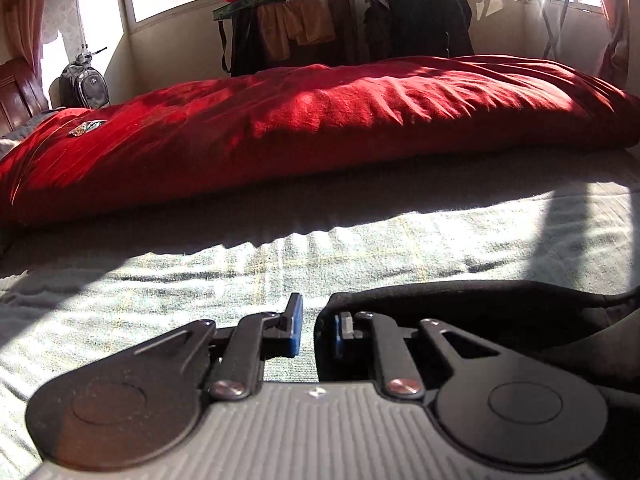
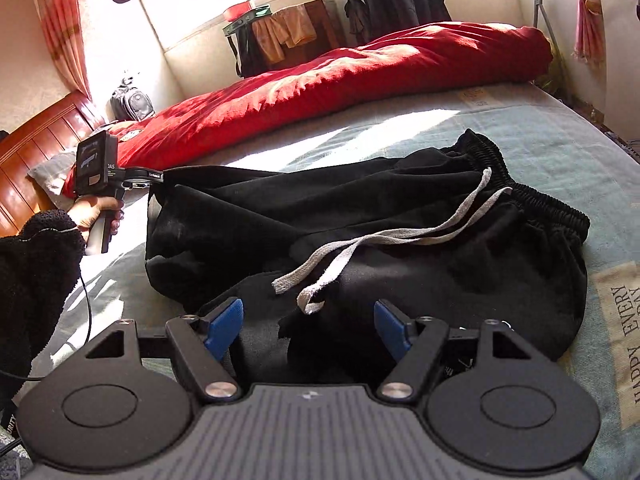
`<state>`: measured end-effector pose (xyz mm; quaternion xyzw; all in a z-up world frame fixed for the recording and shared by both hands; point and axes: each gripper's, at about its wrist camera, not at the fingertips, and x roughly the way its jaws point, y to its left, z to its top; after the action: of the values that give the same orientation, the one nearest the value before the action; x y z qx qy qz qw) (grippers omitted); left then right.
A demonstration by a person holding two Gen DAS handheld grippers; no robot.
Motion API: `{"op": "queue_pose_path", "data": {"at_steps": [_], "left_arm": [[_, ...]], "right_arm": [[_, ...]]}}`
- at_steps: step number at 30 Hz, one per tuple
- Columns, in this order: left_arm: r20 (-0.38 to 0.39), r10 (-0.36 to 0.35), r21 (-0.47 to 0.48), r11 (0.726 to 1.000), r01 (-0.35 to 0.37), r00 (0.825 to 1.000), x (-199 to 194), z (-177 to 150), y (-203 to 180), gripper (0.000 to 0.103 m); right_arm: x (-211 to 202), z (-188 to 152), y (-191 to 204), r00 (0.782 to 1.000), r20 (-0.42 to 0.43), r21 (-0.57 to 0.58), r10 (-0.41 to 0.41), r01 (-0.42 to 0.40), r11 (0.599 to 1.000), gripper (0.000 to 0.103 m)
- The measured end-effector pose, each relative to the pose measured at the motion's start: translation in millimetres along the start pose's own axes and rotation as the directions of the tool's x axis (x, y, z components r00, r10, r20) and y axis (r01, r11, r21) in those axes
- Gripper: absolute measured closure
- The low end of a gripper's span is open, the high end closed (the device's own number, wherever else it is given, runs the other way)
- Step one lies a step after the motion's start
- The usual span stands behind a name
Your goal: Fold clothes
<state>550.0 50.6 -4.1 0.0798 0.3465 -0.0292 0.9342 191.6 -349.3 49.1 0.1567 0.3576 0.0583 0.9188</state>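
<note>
Black drawstring trousers [image 2: 400,220] lie crumpled mid-bed on the grey-green bedspread [image 2: 560,148], waistband toward the foot-end edge. Left gripper [image 1: 316,330]: jaws narrowly parted, black fabric draped over the right finger, not pinched. Right gripper [image 2: 308,326]: jaws wide apart over the near hem, nothing gripped. Red duvet [image 1: 320,120] along the far edge.

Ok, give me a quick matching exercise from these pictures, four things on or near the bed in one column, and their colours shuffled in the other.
Things:
1. quilt
2. trousers
3. drawstring
4. finger pads

Colours:
A. blue
B. red
C. pale grey
D. black

Pairs: 1-B, 2-D, 3-C, 4-A
</note>
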Motion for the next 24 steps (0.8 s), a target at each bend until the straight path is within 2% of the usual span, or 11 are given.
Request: {"op": "queue_pose_path", "data": {"at_steps": [2, 4, 6, 8, 12, 14, 17, 21, 24], "left_arm": [[-0.052, -0.017, -0.009, 1.000, 0.016, 0.999, 11.0, -2.5, -7.0, 0.085], [-0.070, -0.044, 0.014, 0.999, 0.045, 0.997, 10.5, -13.0, -15.0, 0.083], [-0.069, -0.087, 0.016, 0.996, 0.089, 0.994, 0.9, -26.7, -17.7, 0.073], [-0.070, -0.129, -0.012, 0.992, 0.128, 0.989, -13.0, -39.7, -14.3, 0.052], [-0.030, -0.225, -0.126, 0.967, 0.220, 0.974, -63.1, -74.8, 3.4, 0.048], [-0.022, -0.283, -0.203, 0.940, 0.273, 0.959, -87.2, -94.5, 11.9, 0.040], [-0.019, -0.373, -0.305, 0.886, 0.350, 0.927, -114.9, -122.5, 15.8, 0.039], [-0.005, -0.472, -0.456, 0.785, 0.418, 0.881, -125.8, -150.7, 10.5, 0.038], [-0.007, -0.491, -0.503, 0.755, 0.421, 0.871, -116.4, -160.0, 1.5, 0.038]], "right_arm": [[1.1, -1.4, 2.8, 1.000, -0.007, -0.007, 0.000, 0.000, 1.000, 0.024], [0.6, -1.9, 6.2, 1.000, -0.007, -0.020, 0.010, -0.010, 1.000, 0.023], [0.8, -0.3, 8.3, 1.000, -0.002, -0.023, 0.022, -0.022, 1.000, 0.021], [1.2, 1.6, 10.1, 0.999, 0.005, -0.024, 0.033, -0.033, 0.999, 0.021], [4.2, 6.0, 12.5, 0.998, 0.013, -0.025, 0.062, -0.061, 0.998, 0.020], [8.2, 8.4, 12.8, 0.997, 0.014, -0.025, 0.079, -0.079, 0.997, 0.020], [16.4, 12.1, 12.3, 0.995, 0.012, -0.025, 0.104, -0.104, 0.994, 0.020], [27.7, 17.0, 10.2, 0.989, 0.005, -0.022, 0.146, -0.146, 0.989, 0.020], [34.0, 18.9, 8.3, 0.985, -0.002, -0.020, 0.175, -0.175, 0.984, 0.020]]}}
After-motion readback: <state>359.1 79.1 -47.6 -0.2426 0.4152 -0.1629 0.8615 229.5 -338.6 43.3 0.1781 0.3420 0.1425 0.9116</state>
